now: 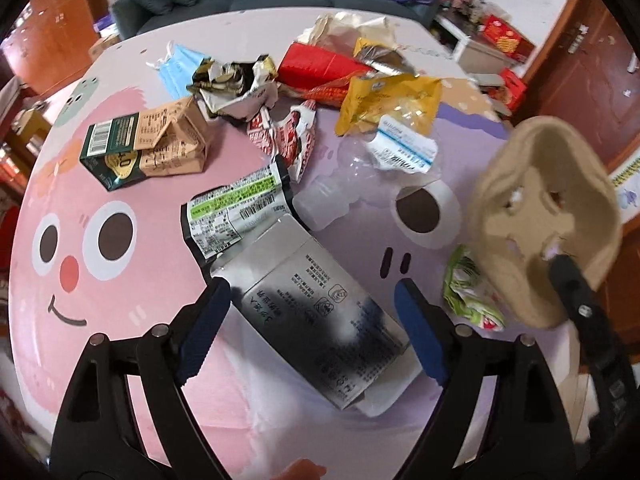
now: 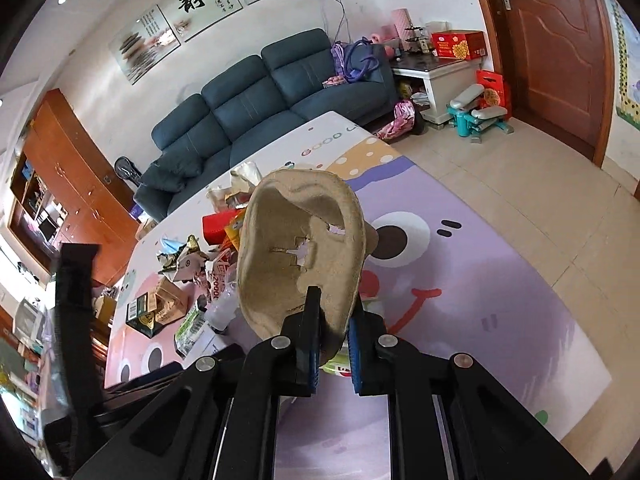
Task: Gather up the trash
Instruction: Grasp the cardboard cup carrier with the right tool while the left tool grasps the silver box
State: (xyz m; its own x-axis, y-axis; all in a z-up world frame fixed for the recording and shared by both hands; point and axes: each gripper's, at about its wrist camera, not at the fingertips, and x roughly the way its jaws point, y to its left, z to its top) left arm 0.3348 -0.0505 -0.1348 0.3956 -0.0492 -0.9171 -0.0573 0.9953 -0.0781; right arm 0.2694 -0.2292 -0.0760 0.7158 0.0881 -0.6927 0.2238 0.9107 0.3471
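Note:
My right gripper (image 2: pixel 335 320) is shut on a brown moulded-pulp cup tray (image 2: pixel 300 248) and holds it up above the table; the tray also shows at the right of the left wrist view (image 1: pixel 544 216). My left gripper (image 1: pixel 312 296) is open, its jaws standing on either side of a silver foil pouch (image 1: pixel 320 320) that lies flat on the table. Trash lies beyond: a brown and green carton (image 1: pixel 148 144), a green-labelled packet (image 1: pixel 236 204), a clear plastic bottle (image 1: pixel 352 176), a yellow bag (image 1: pixel 392 104), a red bag (image 1: pixel 320 68), a blue face mask (image 1: pixel 178 66).
The table wears a pink and purple cartoon cloth (image 1: pixel 100 280). A crumpled green wrapper (image 1: pixel 468 292) lies under the held tray. A blue sofa (image 2: pixel 256 108) stands behind the table, wooden cabinets (image 2: pixel 72 184) at the left, a door (image 2: pixel 560 52) at the right.

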